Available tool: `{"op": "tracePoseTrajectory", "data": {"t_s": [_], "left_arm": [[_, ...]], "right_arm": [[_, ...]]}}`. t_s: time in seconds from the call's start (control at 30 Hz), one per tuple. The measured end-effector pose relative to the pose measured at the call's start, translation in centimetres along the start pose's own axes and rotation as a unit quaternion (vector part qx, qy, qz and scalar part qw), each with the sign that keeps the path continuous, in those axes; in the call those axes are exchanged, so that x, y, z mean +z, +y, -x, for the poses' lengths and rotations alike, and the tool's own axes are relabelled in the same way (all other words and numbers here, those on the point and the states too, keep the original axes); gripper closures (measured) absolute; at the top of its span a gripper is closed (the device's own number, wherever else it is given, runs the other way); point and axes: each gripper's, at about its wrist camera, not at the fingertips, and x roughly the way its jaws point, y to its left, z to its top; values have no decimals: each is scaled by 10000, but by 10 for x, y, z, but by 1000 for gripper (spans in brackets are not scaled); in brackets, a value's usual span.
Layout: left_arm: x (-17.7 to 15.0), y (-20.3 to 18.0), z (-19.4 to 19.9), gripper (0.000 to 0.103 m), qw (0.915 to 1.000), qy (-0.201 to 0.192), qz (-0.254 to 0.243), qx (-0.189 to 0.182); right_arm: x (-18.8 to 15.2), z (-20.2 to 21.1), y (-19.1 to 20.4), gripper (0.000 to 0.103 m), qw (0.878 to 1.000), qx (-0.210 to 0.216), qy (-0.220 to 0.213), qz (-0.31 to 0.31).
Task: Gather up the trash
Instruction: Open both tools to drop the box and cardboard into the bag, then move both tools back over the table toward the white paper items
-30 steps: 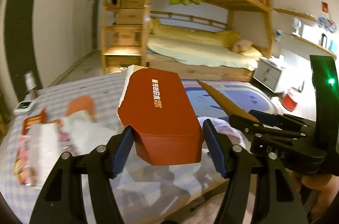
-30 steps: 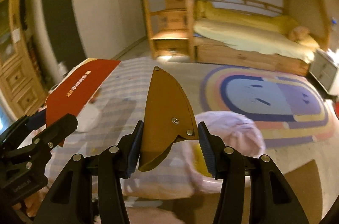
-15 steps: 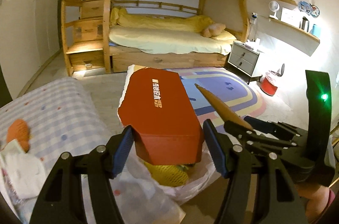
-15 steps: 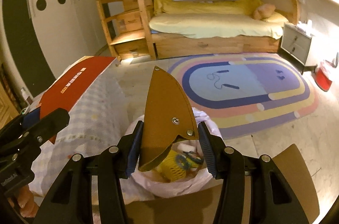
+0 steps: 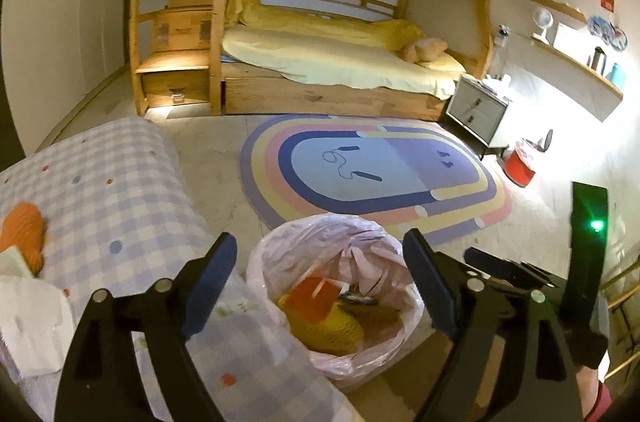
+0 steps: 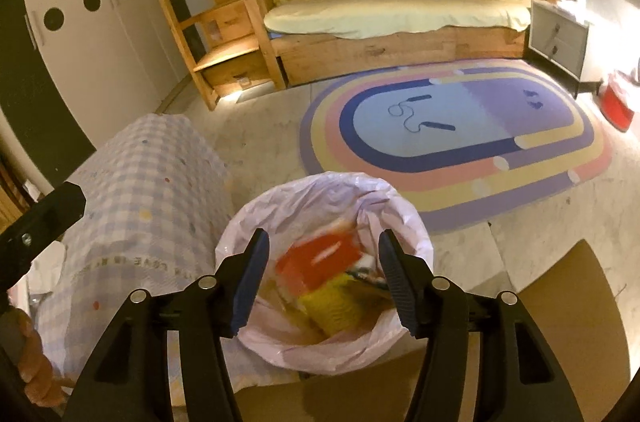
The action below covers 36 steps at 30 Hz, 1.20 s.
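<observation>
Trash bag [image 5: 372, 254] sits on the floor at six o'clock, holding a red box [image 5: 312, 298]. Left gripper [image 5: 320, 282] and right gripper [image 6: 324, 274] hover above it, jaws just opened wide, empty. At nine o'clock, wrappers [image 5: 28, 326] remain on the checked cloth [image 5: 120, 182].

- The bin liner [image 6: 396, 206] is thin, crinkled, translucent pinkish plastic with a slight sheen.
- The red box [image 5: 314, 298] inside it looks like smooth, matt card.
- The yellow lump [image 5: 324, 328] beside the box has a knitted, mesh-like texture.
- The left hand-held gripper [image 5: 320, 286] is matt black plastic with dull blue ribbed pads and small shiny metal pins.
- The right hand-held gripper [image 6: 322, 280] is of the same make.
- The bench cover [image 5: 116, 190] is soft checked cloth.
- The bunk bed frame [image 5: 224, 22] is varnished pale wood.
- The rug [image 6: 460, 142] is flat, matt fabric.
- The floor [image 6: 264, 142] is smooth, faintly glossy stone or tile.
</observation>
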Motion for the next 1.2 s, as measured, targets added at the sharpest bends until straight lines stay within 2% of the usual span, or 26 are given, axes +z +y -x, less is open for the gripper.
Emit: {"op": "tracePoseTrajectory", "data": {"t_s": [0.17,0.43,0.7,0.87,1.03,1.2], "left_arm": [[-5,5,27,20,9998,-153,-15,155],[-16,22,87,20,9982,-401,75,434],[-45,56,148,19,9921,-574,220,1096],[-71,92,183,17,9841,-632,501,1580],[-102,138,212,17,9707,-581,1005,2104],[-124,168,225,17,9606,-474,1368,2373]], "right_arm": [[1,29,10,45,9996,134,-232,-26],[-5,76,55,45,9973,304,-495,443],[-24,96,124,45,9889,751,-505,1176],[-41,95,169,45,9807,1049,-470,1579],[-62,91,215,45,9711,1333,-440,1933],[-76,77,243,45,9650,1456,-441,2136]]}}
